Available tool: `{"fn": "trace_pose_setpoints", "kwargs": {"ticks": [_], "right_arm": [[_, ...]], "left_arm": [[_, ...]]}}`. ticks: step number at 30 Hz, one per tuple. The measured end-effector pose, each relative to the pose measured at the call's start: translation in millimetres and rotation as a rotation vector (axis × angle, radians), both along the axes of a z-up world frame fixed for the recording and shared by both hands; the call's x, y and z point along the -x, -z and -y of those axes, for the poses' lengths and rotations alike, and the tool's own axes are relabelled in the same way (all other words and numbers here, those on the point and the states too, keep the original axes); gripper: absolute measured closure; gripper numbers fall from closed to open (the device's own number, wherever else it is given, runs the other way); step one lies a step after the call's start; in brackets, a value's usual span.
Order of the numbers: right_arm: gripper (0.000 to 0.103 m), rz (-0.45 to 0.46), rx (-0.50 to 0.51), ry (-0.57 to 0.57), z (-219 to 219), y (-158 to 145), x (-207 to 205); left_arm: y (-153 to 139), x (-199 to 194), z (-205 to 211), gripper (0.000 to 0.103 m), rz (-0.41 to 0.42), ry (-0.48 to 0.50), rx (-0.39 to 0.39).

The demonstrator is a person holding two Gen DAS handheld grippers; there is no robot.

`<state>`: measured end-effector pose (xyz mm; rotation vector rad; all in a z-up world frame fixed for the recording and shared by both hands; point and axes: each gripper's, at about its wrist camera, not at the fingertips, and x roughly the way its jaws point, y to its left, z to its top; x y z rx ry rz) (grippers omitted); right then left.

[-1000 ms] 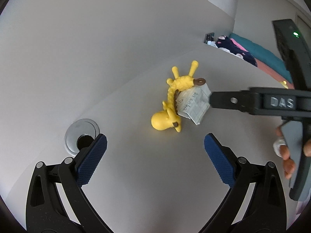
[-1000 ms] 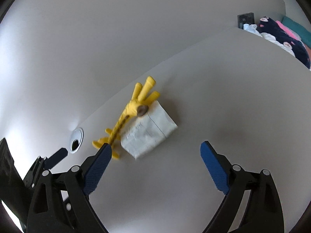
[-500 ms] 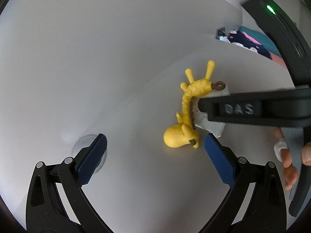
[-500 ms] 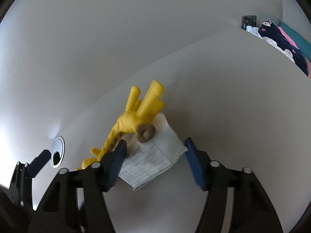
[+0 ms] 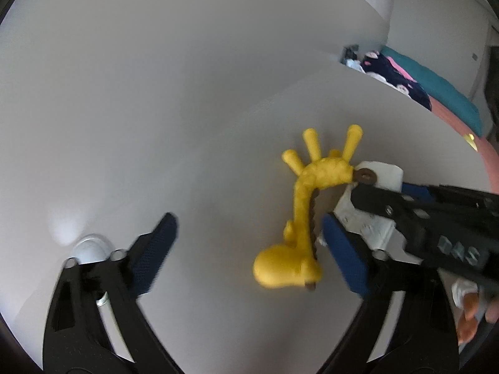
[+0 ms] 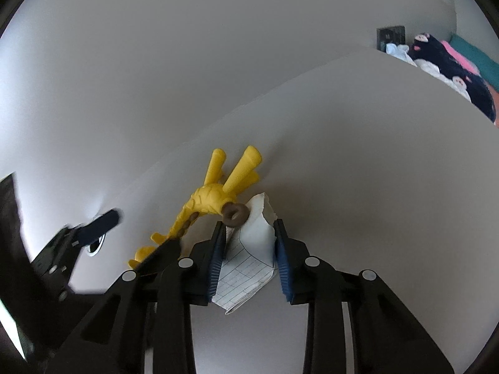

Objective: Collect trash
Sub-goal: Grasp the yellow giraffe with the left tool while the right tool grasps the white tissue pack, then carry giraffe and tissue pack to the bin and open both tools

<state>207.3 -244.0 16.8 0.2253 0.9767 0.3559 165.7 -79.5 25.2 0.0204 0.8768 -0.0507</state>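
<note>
Showing the pinch on the trash: your right gripper [image 6: 249, 243] has its blue pads pressed against both sides of the folded lined paper [image 6: 249, 258], which bows between them while its lower corner hangs toward the white table [image 6: 374, 187]. The paper lies just beside the yellow giraffe toy [image 5: 307, 205], and the toy's brown ring tail [image 6: 234, 214] rests on the paper's upper edge. Your left gripper [image 5: 249, 243] hovers with its fingers apart, astride the giraffe's head end and holding nothing; one blue pad sits just beside the toy's neck. A round grommet hole [image 5: 89, 249] lies behind the left finger.

Risks from here: lifting straight up may drag the ring tail and flip or carry the toy along, because it overlaps the paper. Thin folded paper can also slide out of the pads if only the bowed middle is caught. The two grippers are close and may collide.
</note>
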Motion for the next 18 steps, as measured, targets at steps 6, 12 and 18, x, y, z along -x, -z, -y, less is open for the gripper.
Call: {"fn": "trace_pose_setpoints", "kwargs": {"ticks": [6,12,18], "right_arm": [[0.07,-0.017,-0.041,0.004,22.2,3.4,8.1],[0.071,-0.007,-0.078,0.053,54.5,3.9,24.3],[0.071,0.016,-0.119,0.11,91.3,-4.4,51.3]], "left_arm": [[14.6,-14.5,18.8,0.065,-0.039,0.061,-0.029],[10.3,-10.3,5.6,0.083,-0.058,0.029,0.136],[3.0,10.1,7.4,0.084,-0.047,0.013,0.265]]}}
